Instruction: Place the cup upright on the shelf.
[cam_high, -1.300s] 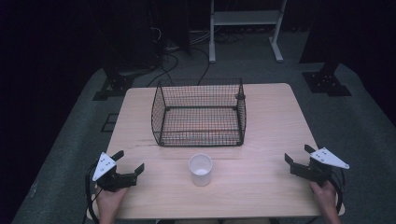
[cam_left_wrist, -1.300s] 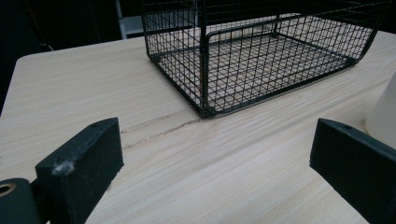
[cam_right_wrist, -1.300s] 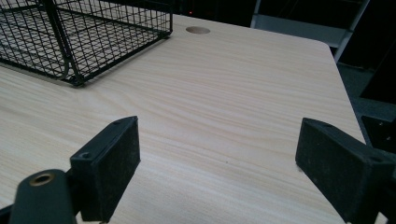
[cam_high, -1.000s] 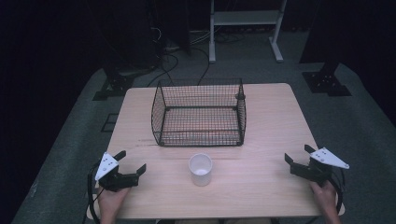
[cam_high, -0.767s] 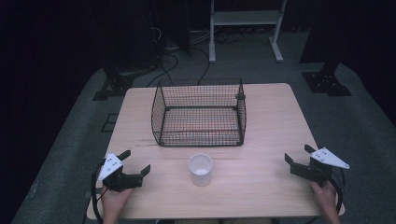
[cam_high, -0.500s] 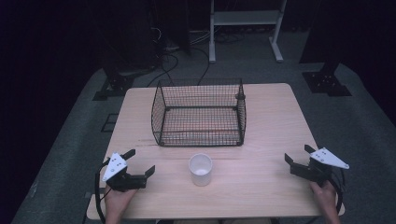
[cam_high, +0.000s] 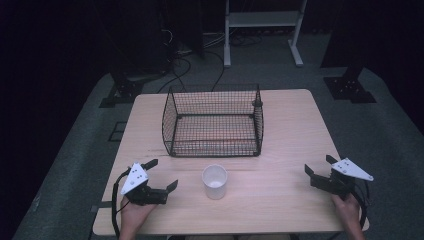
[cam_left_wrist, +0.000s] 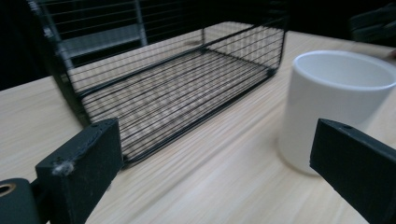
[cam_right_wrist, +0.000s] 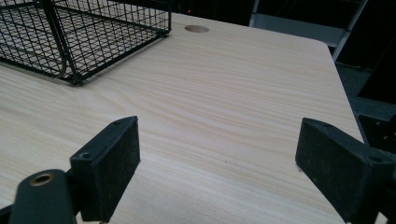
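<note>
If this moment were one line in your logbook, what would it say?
left gripper: open, near white cup | right gripper: open, over bare table | wire basket: empty, behind cup

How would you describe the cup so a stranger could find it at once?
Start at the wooden table and find the black wire basket on it. Just in front of the basket, nearer the person, stands the cup: small, white, round and open-topped.

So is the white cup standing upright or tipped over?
Upright. The white cup stands on its base on the table, its open rim facing up in the high view; its wall rises straight in the left gripper view.
</note>
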